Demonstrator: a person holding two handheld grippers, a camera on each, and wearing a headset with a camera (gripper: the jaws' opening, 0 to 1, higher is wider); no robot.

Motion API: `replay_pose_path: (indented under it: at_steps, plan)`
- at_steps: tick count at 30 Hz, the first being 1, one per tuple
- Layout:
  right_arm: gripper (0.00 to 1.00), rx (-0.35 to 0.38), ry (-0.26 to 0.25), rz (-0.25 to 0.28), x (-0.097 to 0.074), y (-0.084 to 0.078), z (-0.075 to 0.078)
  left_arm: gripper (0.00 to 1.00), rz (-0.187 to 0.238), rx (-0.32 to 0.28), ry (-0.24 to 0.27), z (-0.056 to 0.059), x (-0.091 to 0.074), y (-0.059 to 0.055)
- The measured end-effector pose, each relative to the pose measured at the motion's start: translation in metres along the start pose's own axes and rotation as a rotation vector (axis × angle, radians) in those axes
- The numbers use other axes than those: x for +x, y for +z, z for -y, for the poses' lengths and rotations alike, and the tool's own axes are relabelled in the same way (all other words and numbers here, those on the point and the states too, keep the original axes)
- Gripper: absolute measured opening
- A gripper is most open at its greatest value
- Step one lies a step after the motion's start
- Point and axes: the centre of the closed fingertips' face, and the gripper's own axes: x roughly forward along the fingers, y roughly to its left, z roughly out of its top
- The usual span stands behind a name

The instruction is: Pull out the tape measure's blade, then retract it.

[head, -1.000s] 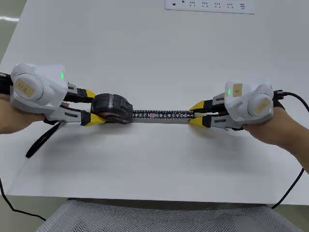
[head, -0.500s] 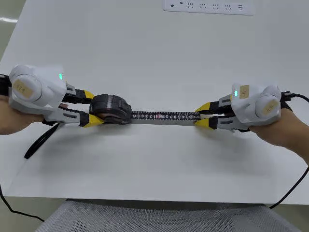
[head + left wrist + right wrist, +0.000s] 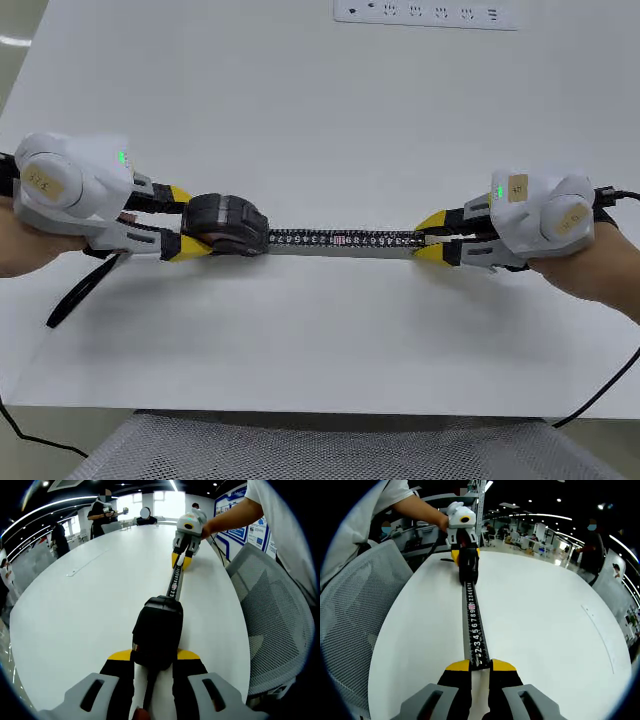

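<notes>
A black tape measure case (image 3: 225,222) lies on the white table (image 3: 320,110), and my left gripper (image 3: 183,220) is shut on it; in the left gripper view the case (image 3: 157,632) sits between the yellow-tipped jaws. Its blade (image 3: 340,240) stretches rightward, numbers up, just above the table. My right gripper (image 3: 430,236) is shut on the blade's end; in the right gripper view the blade (image 3: 472,625) runs from between the jaws to the far case (image 3: 469,566). The right gripper (image 3: 181,560) also appears far off in the left gripper view.
A white power strip (image 3: 425,12) lies at the table's far edge. A black strap (image 3: 80,292) trails from the left gripper over the table's left edge. A grey mesh chair (image 3: 330,448) stands at the near edge. Cables hang at both sides.
My right gripper has moved to the right with the blade's end, and more blade now shows between the case and the right jaws. The left gripper and case have barely moved.
</notes>
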Motion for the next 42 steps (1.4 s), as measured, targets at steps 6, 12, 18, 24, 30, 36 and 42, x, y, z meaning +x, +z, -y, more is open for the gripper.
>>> replay_pose_path:
  at_steps: [6,12,18,24,30,36,42]
  plan:
    - [0.08,0.004,-0.002,-0.012,-0.005,-0.006,0.0,0.23,0.001,0.001,0.0,0.0,0.0,0.0]
    - [0.08,0.008,-0.007,-0.019,-0.01,-0.011,0.001,0.23,0.0,0.001,-0.001,0.0,0.0,0.0]
    - [0.08,0.012,-0.01,-0.029,-0.015,-0.018,0.001,0.23,-0.001,0.003,-0.002,0.0,0.001,0.0]
    - [0.08,0.016,-0.007,-0.034,-0.019,-0.024,-0.001,0.23,-0.008,0.007,-0.005,0.0,0.001,0.0]
    - [0.08,0.018,-0.011,-0.049,-0.024,-0.032,0.0,0.23,-0.007,0.005,-0.004,0.0,0.001,0.0]
    - [0.08,0.023,-0.016,-0.06,-0.03,-0.038,0.001,0.23,-0.008,0.004,-0.003,0.0,0.001,0.0]
    - [0.08,0.029,-0.02,-0.067,-0.036,-0.043,0.0,0.23,-0.009,0.005,-0.003,0.0,0.001,0.001]
